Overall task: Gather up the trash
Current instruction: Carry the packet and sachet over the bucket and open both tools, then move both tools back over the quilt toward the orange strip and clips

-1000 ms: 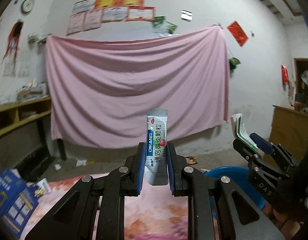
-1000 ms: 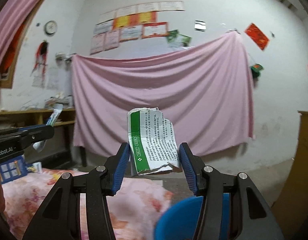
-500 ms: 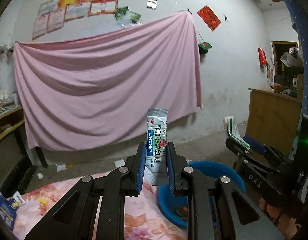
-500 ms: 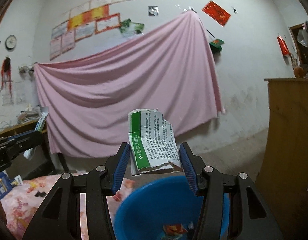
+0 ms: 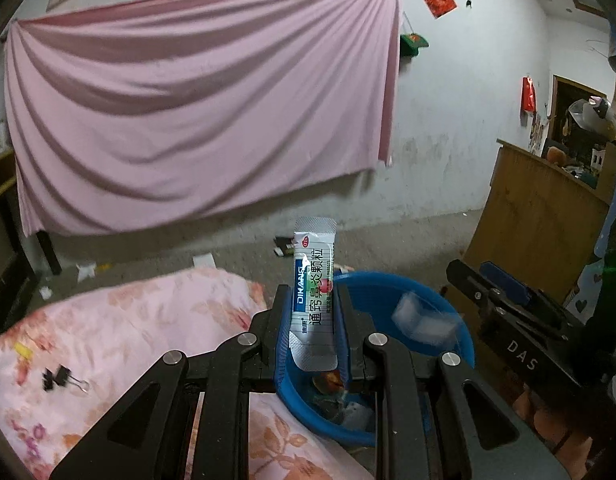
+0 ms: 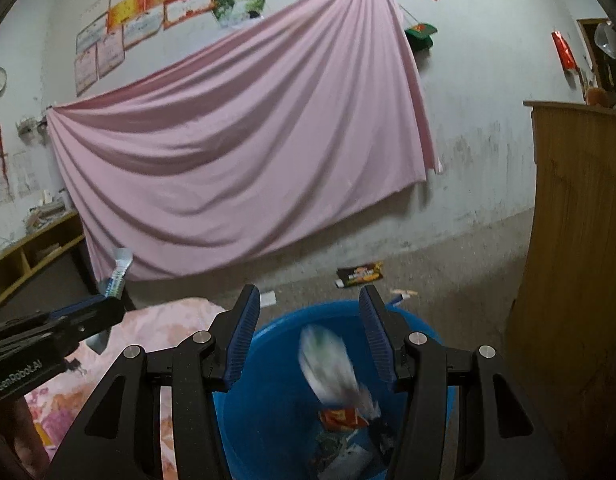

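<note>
Left gripper: fingers pinched tight on the sachet, which stands upright.
Right gripper: fingers spread wide, gripping nothing.
Torn paper: a blur in mid-air between the right fingers, over the blue basin.
Basin: at 5 o'clock of the floral cloth, wrappers at the bottom.
Binder clip: lying on the cloth, 9 o'clock of the left gripper.

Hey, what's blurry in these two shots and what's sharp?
Right wrist view: the torn paper is a motion smear above the blue basin, between the open right tool fingers, which are crisp. Left wrist view: the same paper is smeared, while the sachet in the left tool reads sharp. Both views are dim, with fisheye bending at the edges.
</note>
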